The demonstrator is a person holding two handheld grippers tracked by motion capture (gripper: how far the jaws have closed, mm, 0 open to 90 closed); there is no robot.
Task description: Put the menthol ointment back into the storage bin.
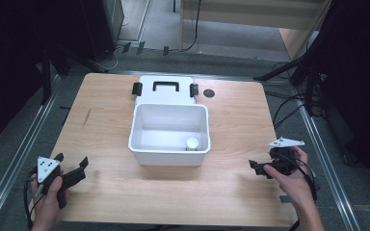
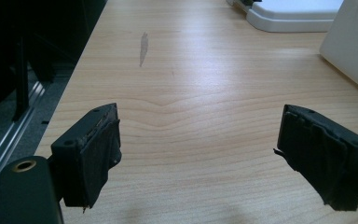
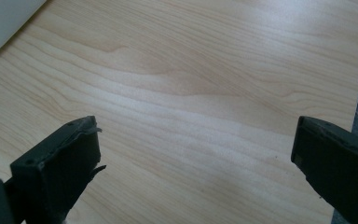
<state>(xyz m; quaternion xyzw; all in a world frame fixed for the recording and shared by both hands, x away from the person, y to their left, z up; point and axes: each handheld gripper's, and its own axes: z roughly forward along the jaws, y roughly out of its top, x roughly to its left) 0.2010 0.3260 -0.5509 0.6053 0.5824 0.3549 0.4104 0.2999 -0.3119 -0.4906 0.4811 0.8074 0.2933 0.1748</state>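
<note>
The white plastic bin (image 1: 169, 135) stands open at the middle of the counter (image 1: 231, 187), its lid (image 1: 166, 89) lying flat just behind it with a black handle and two black latches. Inside, against the near wall toward the right corner, stands a small white cylindrical container (image 1: 191, 143) (too small to say more than that it is upright, with a rounded top).

From the right claw (image 1: 257, 167) the bin lies forward and to the left; from the left claw (image 1: 79, 169) it lies forward and to the right. The little container sits nearer the right claw, which I judge the better placed to reach over the near rim.

Both claws hover low over bare, pale wood-grain laminate, jaws spread wide, gripping nothing. The bin's walls look smooth, rigid and slightly glossy, with rounded corners.
</note>
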